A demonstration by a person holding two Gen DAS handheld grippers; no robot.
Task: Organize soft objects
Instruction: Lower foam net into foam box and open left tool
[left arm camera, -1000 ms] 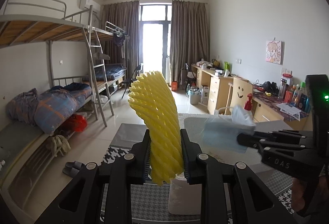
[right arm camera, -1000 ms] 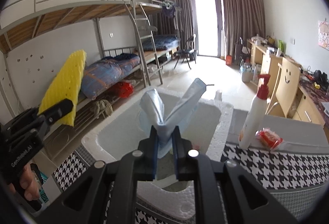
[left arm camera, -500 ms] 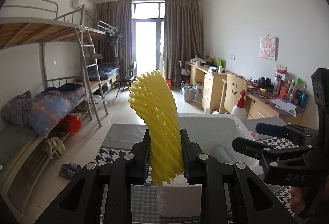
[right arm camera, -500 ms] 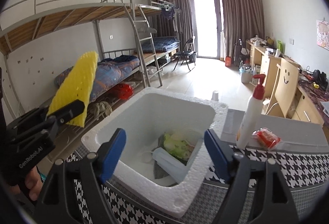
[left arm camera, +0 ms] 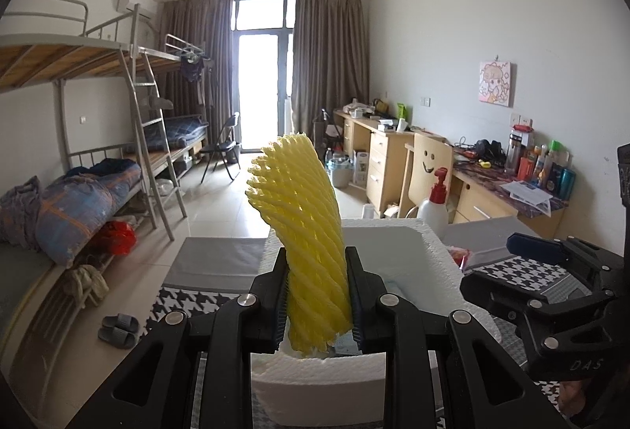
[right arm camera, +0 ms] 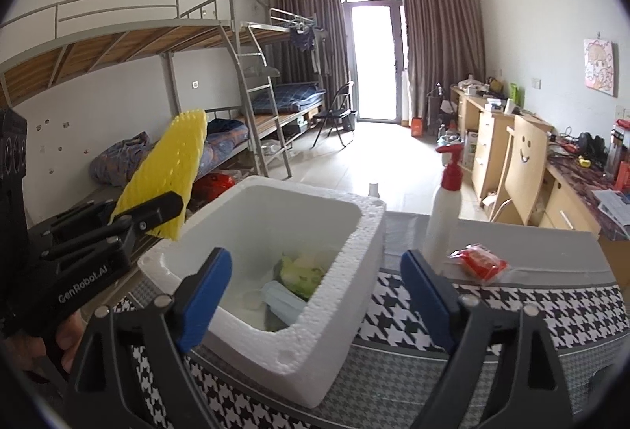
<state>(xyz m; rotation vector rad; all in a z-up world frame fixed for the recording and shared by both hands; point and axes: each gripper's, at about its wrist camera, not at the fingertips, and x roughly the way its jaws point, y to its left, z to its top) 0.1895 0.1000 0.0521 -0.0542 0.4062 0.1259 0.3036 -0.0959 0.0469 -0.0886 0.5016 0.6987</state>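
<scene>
Yellow foam net (left arm camera: 303,232) sits clamped in the left gripper (left arm camera: 317,295), near the white foam box (right arm camera: 354,228). Right gripper (right arm camera: 315,295) jaws are opening, empty. Best to carry the net over the box's middle, then let go low.

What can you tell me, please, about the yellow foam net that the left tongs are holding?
The yellow foam net is a soft mesh sleeve with a diagonal lattice of ribs. The left tongs pinch its lower part between black pads; its ragged bottom edge pokes out below. It stands upright, leaning slightly, above the near rim of the white foam box, not yet inside.
</scene>
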